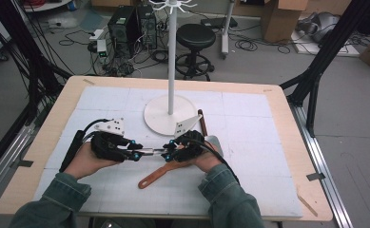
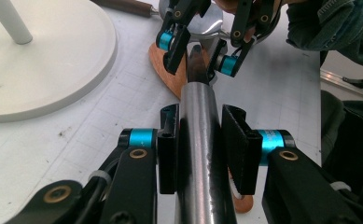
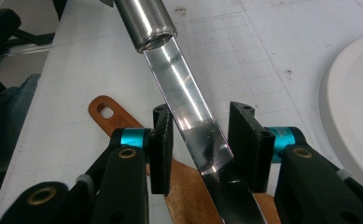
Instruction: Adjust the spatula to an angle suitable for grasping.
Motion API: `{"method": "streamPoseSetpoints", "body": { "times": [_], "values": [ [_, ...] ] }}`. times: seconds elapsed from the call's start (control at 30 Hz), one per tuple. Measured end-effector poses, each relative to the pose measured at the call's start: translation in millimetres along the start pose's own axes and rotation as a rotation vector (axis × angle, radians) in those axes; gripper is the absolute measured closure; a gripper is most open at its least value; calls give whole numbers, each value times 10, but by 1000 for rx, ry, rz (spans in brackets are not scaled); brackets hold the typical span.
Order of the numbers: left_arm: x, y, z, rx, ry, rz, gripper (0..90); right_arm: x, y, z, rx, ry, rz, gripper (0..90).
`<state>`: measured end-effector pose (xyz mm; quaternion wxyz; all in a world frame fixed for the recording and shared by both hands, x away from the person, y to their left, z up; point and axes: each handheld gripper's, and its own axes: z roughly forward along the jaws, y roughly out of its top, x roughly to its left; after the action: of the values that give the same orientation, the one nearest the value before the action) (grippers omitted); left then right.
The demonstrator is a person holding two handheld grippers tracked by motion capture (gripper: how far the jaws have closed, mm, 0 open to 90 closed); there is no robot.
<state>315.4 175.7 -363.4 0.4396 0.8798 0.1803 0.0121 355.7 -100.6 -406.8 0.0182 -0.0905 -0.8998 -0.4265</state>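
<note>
Clamping the steel utensil (image 2: 197, 105) by its tubular handle in the left gripper (image 2: 200, 154), low over the mat (image 1: 254, 142) before the white stand (image 1: 160, 119), and straddling its flat shank with the right gripper (image 3: 201, 148), jaws part-open, transfer seemingly unfinished.

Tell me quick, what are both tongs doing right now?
Left tongs: closed on the metal handle.
Right tongs: open around the flat metal shaft, not pressing it.

A grey floor (image 1: 354, 118) is seen beyond the wooden table (image 1: 287, 123). At twelve o'clock a black stool (image 1: 195, 35) is placed; computer towers (image 1: 131, 23) at eleven, cardboard boxes (image 1: 282, 16) at one, cables (image 1: 78, 35) strewn between.
</note>
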Motion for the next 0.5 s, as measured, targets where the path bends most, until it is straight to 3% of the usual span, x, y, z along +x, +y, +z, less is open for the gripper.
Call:
{"method": "streamPoseSetpoints", "body": {
  "times": [0.23, 0.5],
  "values": [
    [-12, -3, 7, 6, 3, 9, 686, -27, -20, 18, -17, 27, 35, 595],
    [6, -3, -8, -4, -2, -1, 681, -33, -14, 14, -19, 37, 12, 618]
  ]
}}
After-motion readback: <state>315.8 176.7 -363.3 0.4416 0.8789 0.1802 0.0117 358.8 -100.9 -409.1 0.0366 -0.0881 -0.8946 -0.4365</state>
